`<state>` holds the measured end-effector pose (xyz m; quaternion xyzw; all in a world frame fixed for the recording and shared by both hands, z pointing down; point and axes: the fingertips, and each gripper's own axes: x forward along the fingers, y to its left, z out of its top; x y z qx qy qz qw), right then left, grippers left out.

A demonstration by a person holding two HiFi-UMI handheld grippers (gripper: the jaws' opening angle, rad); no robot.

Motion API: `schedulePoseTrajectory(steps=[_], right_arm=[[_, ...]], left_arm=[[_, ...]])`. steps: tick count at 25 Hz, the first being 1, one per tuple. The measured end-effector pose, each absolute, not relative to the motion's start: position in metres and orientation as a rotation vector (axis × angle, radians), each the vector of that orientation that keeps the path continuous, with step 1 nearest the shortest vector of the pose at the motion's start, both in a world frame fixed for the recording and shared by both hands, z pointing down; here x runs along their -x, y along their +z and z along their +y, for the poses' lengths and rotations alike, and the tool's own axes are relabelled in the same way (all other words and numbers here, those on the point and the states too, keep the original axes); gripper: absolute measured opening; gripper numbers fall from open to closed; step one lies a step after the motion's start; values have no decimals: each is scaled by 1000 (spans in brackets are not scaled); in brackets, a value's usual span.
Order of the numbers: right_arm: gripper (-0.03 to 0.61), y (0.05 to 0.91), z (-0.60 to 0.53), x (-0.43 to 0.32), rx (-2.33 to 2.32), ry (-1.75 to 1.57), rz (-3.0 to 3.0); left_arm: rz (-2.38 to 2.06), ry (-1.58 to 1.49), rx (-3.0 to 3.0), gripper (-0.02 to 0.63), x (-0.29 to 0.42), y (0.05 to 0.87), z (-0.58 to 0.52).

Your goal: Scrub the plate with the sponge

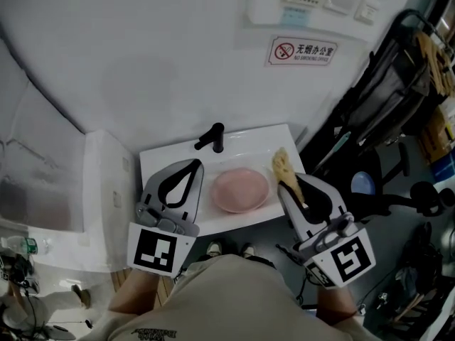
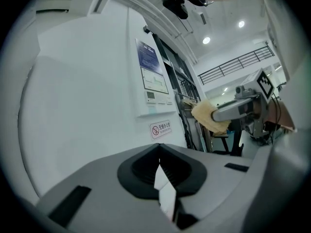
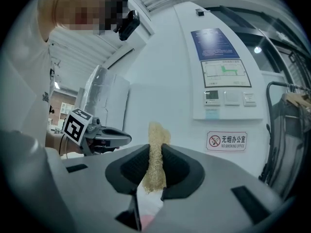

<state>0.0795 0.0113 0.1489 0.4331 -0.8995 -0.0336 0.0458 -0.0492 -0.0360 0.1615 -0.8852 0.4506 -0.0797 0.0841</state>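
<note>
The person's pale shirt (image 1: 227, 297) fills the bottom of the head view, and just past it are the 2 marker cubes on the grippers. The right gripper (image 1: 286, 183) is clenched on the yellow sponge (image 1: 283, 166), which stands out past its tips. The left gripper (image 1: 193, 163) is closed on nothing. The pink plate (image 1: 242, 189) lies in the white sink (image 1: 165, 155), between the 2 sets of tips, to the left of the sponge and to the right of the left gripper, with the black tap (image 1: 213, 137) just beyond it. The sponge is close to the plate's right rim but looks clear of it, and no foam or wet streaks show, so the pickup seems done and the scrubbing not yet started. What is left is to bring the sponge onto the plate and rub across it, perhaps with the left gripper steadying the rim. Only the head view shows the whole plate and the sink. The right gripper view alone shows how the sponge (image 3: 155, 152) is pinched flat between the right gripper (image 3: 155, 165) pads. The left gripper view shows the left gripper (image 2: 159, 154) with its jaws together and empty, and the sponge (image 2: 206, 115) from the side.
</note>
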Motion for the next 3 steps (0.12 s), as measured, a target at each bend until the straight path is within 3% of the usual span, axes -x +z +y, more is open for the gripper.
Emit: schedulePoseTrajectory(steps=[3], right_arm=[[77, 154, 9, -80, -1326, -101, -2732]], left_arm=[[1331, -231, 2636, 6, 50, 161, -37]])
